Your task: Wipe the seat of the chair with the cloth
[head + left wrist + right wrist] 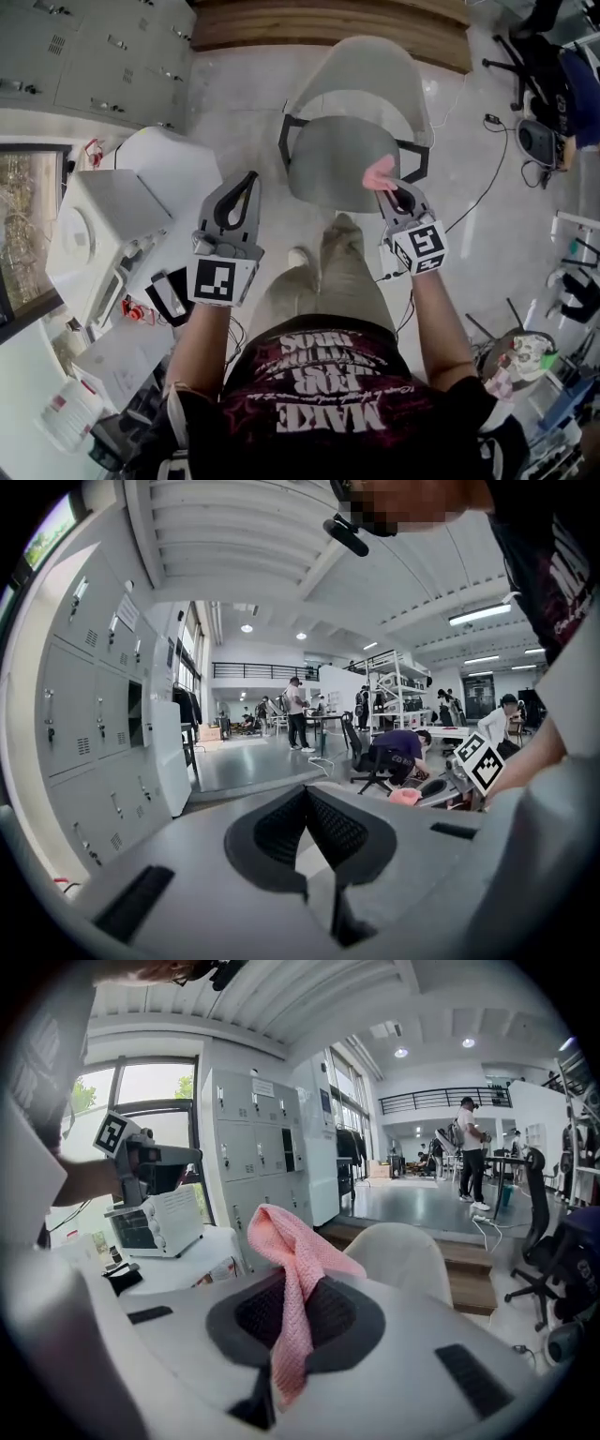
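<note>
Clamped between the jaws of my right gripper [398, 192] is the pink cloth [286, 1241], one fold standing above the pads, a tail hanging below. On my left gripper [306, 799] the jaws are closed on nothing, held left of the chair [361, 70]. From the head view the cloth hangs over the near right edge of the grey seat [333, 169]; contact I cannot tell. I judge the wipe is only starting: press the cloth flat, then sweep toward the far left edge
</note>
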`<state>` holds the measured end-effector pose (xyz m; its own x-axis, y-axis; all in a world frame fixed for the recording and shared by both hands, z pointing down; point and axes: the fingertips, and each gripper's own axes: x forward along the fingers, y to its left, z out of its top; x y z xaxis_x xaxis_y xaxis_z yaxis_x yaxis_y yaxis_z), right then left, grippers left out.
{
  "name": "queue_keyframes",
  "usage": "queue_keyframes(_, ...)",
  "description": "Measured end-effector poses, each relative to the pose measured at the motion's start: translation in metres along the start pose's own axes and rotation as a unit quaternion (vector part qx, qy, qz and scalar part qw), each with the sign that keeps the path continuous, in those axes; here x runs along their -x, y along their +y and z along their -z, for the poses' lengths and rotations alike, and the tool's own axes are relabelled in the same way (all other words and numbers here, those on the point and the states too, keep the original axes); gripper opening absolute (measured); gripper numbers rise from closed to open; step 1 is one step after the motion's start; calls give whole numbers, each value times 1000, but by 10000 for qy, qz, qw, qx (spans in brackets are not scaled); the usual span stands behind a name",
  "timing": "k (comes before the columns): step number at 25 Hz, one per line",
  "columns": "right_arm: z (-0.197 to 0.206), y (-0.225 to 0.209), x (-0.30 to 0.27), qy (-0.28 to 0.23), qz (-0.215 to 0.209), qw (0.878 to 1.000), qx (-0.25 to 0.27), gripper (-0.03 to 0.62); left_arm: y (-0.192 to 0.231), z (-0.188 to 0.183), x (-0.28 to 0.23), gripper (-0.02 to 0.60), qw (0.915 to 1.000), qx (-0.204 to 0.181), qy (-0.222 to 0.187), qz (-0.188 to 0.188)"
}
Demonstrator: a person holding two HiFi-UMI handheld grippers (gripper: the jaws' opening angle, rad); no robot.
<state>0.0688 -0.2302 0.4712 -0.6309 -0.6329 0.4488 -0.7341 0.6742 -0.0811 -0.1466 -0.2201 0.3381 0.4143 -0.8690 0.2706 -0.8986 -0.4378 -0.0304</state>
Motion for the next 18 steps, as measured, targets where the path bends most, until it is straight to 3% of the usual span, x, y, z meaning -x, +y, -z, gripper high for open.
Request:
queue_keyframes(12,95,-41,-144,722,-892,9933,167,31,16,83,-87,3,9971,410,569,-312)
queue_keyframes(18,180,-30,-225,1481,-1445,9752,781,31,6,136,-95,3,9930,565,981,-341)
